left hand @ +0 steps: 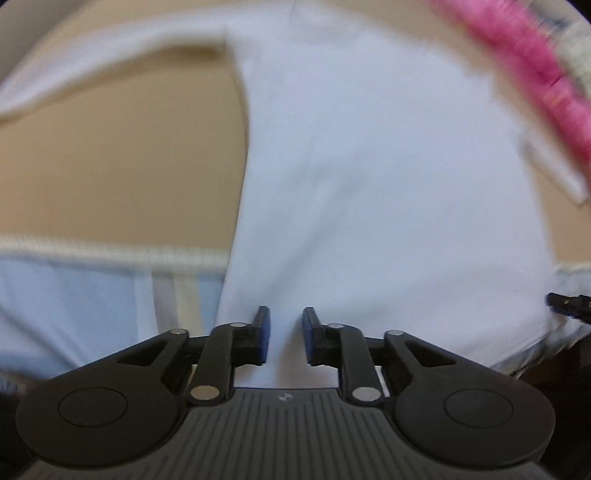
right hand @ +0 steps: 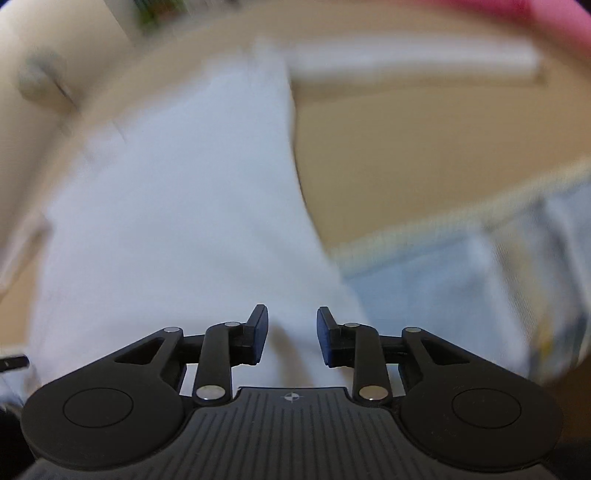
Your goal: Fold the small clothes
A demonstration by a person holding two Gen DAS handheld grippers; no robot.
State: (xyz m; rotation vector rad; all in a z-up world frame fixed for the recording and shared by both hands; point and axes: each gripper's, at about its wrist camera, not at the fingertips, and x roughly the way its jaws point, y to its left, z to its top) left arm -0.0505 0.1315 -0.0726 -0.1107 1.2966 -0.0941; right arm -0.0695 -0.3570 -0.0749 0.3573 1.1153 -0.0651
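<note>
A white long-sleeved garment point(left hand: 369, 166) lies spread on a tan table point(left hand: 122, 166), with one sleeve point(left hand: 110, 48) reaching out to the left. My left gripper point(left hand: 286, 314) hovers over the garment's near edge. Its jaws stand a little apart and only white cloth shows in the gap, with nothing pinched. In the right wrist view the same garment point(right hand: 177, 203) fills the left half, its other sleeve point(right hand: 406, 61) stretching right across the table point(right hand: 424, 147). My right gripper point(right hand: 291, 312) is open above the near hem. Both views are blurred.
A pink item point(left hand: 535, 62) lies at the table's far right, also visible in the right wrist view point(right hand: 535, 11). Light blue fabric point(left hand: 74, 295) with a pale trim runs along the near table edge point(right hand: 443, 280). A dark gripper tip point(left hand: 569, 302) pokes in at the right.
</note>
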